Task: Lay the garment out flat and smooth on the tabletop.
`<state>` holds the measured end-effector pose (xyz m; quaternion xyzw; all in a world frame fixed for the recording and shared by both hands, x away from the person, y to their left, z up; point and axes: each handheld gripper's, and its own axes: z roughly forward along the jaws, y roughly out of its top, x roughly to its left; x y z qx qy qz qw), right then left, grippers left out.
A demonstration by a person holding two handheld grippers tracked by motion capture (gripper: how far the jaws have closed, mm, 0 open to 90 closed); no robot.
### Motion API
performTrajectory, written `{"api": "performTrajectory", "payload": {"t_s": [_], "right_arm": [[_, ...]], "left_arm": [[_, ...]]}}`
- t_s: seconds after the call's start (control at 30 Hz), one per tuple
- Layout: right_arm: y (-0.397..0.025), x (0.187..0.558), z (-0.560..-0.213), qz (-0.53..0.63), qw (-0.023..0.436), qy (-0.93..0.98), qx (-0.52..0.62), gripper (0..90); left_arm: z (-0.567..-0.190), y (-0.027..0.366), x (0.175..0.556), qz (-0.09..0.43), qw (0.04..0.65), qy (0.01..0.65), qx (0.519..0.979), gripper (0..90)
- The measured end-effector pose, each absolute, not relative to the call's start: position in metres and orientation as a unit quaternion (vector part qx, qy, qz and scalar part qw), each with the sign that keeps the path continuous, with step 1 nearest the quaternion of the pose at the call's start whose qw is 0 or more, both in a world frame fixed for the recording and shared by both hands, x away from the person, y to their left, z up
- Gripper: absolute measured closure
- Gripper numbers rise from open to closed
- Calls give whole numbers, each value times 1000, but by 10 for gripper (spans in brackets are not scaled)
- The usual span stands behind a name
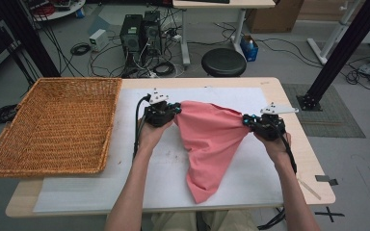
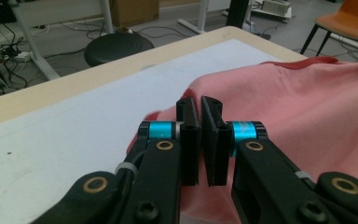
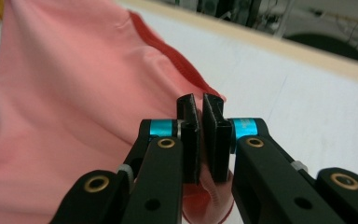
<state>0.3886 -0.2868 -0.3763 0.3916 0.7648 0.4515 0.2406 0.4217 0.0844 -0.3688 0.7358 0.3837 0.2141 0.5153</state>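
Observation:
A pink cloth [image 1: 209,139] hangs stretched between my two grippers over the white mat [image 1: 125,168], its lower tip trailing toward the table's near edge. My left gripper [image 1: 176,109] is shut on the cloth's left corner; in the left gripper view the jaws [image 2: 199,105] pinch pink fabric [image 2: 307,107]. My right gripper [image 1: 246,120] is shut on the opposite corner; in the right gripper view the cloth [image 3: 74,93] runs off to the left from the closed jaws [image 3: 200,105], with a darker red hem [image 3: 168,51] showing.
A large wicker basket [image 1: 53,126] sits at the table's left, overhanging the edge. A black stool [image 1: 224,61], computer towers [image 1: 142,31] and cables stand on the floor beyond the table. A black frame post [image 1: 339,53] rises at the right.

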Motion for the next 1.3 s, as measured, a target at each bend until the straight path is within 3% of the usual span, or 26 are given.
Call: {"api": "performTrajectory", "payload": {"t_s": [0.03,0.1,0.13,0.2,0.53,0.63,0.7,0.77,0.83,1.0,1.03,1.13,1.2,1.3], "right_arm": [[-287,389,-375,455,246,760,394,742],[-289,394,-382,434,235,763,416,553],[-291,395,-387,418,234,762,436,512],[-296,391,-398,414,225,760,448,523],[-264,378,-437,375,164,805,428,497],[-251,379,-447,357,158,823,413,603],[-248,374,-448,363,170,826,395,849],[-250,372,-449,367,163,829,389,885],[-255,368,-448,371,152,830,387,890],[-279,339,-447,380,119,837,374,884],[-284,335,-447,385,110,837,373,850],[-294,333,-441,399,115,819,395,616],[-299,338,-435,417,129,796,419,589],[-299,350,-426,423,167,773,442,548]], "left_arm": [[-371,87,423,213,505,391,739,831],[-379,92,426,213,472,416,748,674],[-384,95,427,207,469,425,746,631],[-392,100,427,199,467,436,743,566],[-434,87,438,177,395,457,777,500],[-445,78,439,164,377,448,794,507],[-448,76,434,182,378,436,797,583],[-447,80,430,163,388,427,800,779],[-445,85,422,141,388,422,807,841],[-440,97,387,107,386,377,835,844],[-438,98,384,108,391,375,834,834],[-430,102,381,142,410,386,814,674],[-426,104,384,166,423,399,797,587],[-425,102,391,185,420,413,787,534]]}}
